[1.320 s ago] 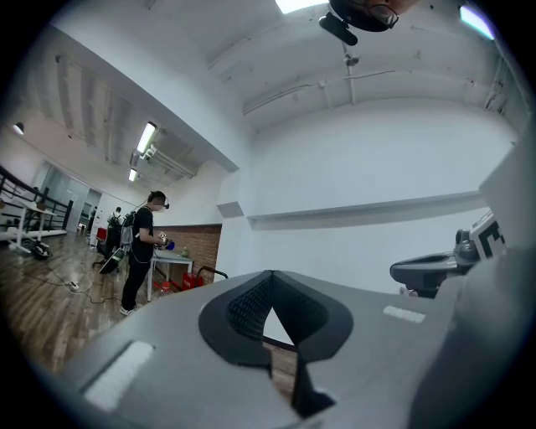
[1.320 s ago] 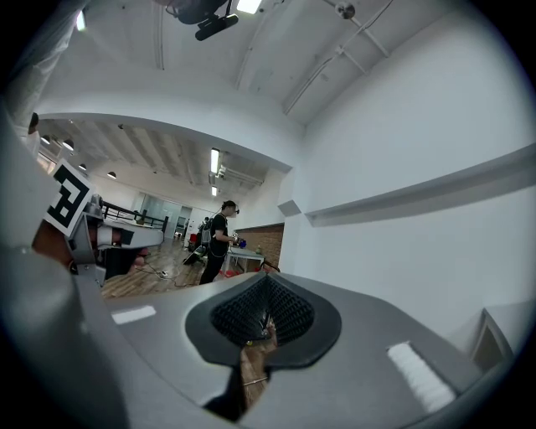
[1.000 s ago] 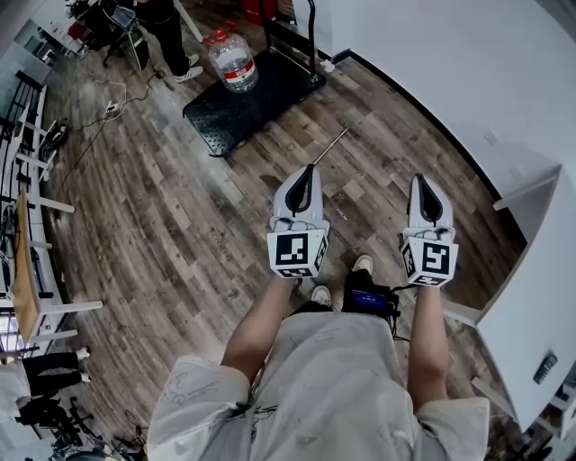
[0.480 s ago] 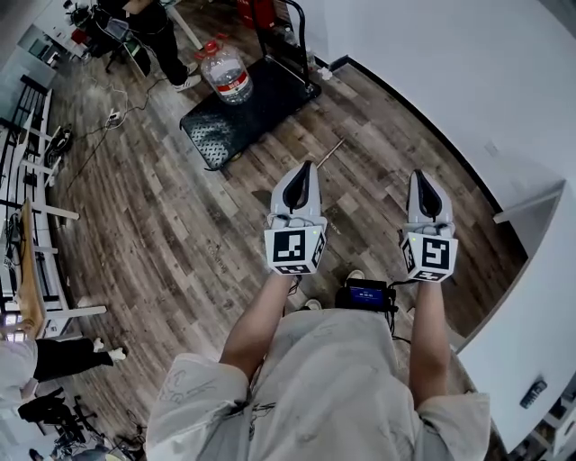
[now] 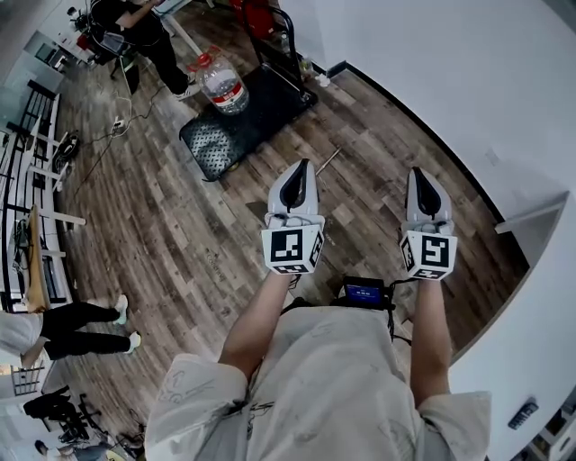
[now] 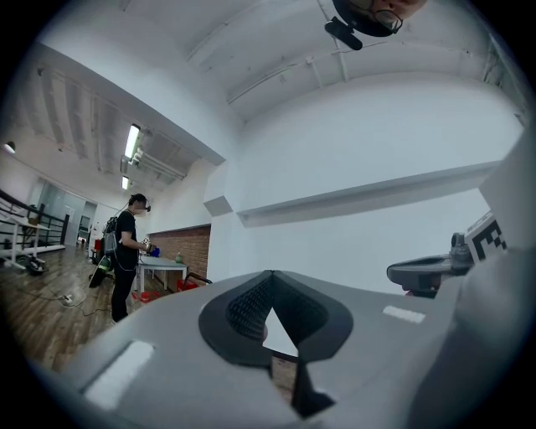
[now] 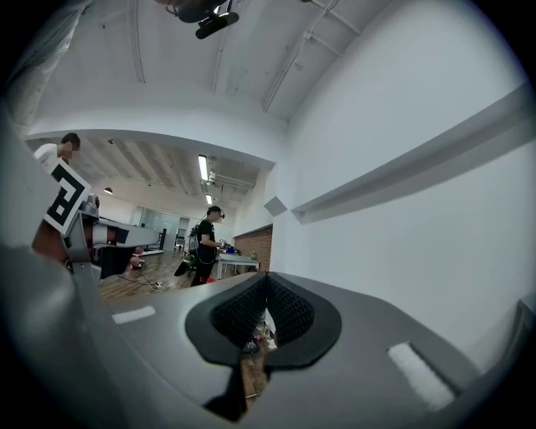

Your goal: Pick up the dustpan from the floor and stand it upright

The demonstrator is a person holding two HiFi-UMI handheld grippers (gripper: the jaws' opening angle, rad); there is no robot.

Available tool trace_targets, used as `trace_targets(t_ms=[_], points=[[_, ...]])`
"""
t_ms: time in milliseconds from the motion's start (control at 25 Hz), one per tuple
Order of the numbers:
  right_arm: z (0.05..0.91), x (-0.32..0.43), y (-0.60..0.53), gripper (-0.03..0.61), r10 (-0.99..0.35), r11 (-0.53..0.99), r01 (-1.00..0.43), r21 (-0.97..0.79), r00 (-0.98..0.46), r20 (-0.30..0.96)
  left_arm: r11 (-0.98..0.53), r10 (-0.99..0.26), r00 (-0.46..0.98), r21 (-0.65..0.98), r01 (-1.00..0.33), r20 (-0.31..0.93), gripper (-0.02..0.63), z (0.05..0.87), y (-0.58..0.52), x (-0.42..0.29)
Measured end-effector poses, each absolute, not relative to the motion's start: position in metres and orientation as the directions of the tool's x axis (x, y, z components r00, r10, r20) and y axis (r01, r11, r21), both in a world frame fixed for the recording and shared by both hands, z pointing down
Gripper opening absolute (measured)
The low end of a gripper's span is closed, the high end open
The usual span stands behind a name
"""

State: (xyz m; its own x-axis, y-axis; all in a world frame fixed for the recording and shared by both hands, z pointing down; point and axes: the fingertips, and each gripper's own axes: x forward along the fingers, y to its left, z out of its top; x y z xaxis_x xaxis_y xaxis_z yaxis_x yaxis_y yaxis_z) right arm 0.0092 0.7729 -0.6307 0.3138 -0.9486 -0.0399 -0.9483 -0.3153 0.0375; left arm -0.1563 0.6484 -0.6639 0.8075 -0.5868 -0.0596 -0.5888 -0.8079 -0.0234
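Note:
No dustpan shows plainly in any view. A thin metal rod lies on the wood floor, its near end hidden behind my left gripper. I hold both grippers level, side by side, in front of my body. The left gripper has its pads meeting at the tips with nothing between them. My right gripper is just as empty, and its jaws are shut too. Both point toward the far end of the room and the white wall.
A black platform cart with a large water jug stands ahead on the floor. A person stands beyond it near a table. Another person's legs show at the left beside desks. The white wall runs along the right.
The floor has slid under me: the cart, jug and rod sit nearer and lower in the head view, and another person's legs have come in at the left. Both grippers keep the same pose.

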Motion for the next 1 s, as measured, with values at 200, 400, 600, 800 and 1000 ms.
trace_targets(t_ms=[200,400,600,800,1000], points=[[-0.616,0.025,0.756,0.006,-0.952,-0.305,-0.952,0.039,0.304,-0.025,-0.805,-0.591,0.805,-0.028,-0.593,-0.056,0.02,-0.651,0.637,-0.141],[-0.596,0.072,0.693,0.006,-0.958,-0.286,-0.958,0.03,0.286,0.008,-0.801,-0.598,0.801,-0.02,-0.599,-0.03,0.02,-0.631,0.579,-0.092],[-0.58,0.09,0.61,0.006,-0.961,-0.275,-0.961,0.039,0.275,0.017,-0.8,-0.6,0.799,-0.01,-0.6,-0.039,0.02,-0.615,0.5,-0.071],[-0.575,0.078,0.502,0.006,-0.967,-0.252,-0.967,0.049,0.254,0.039,-0.785,-0.619,0.784,0.021,-0.619,-0.042,0.02,-0.607,0.395,-0.085],[-0.576,0.049,0.357,0.006,-0.977,-0.204,-0.977,0.068,0.207,0.055,-0.752,-0.659,0.751,0.038,-0.658,-0.046,0.02,-0.6,0.261,-0.12]])
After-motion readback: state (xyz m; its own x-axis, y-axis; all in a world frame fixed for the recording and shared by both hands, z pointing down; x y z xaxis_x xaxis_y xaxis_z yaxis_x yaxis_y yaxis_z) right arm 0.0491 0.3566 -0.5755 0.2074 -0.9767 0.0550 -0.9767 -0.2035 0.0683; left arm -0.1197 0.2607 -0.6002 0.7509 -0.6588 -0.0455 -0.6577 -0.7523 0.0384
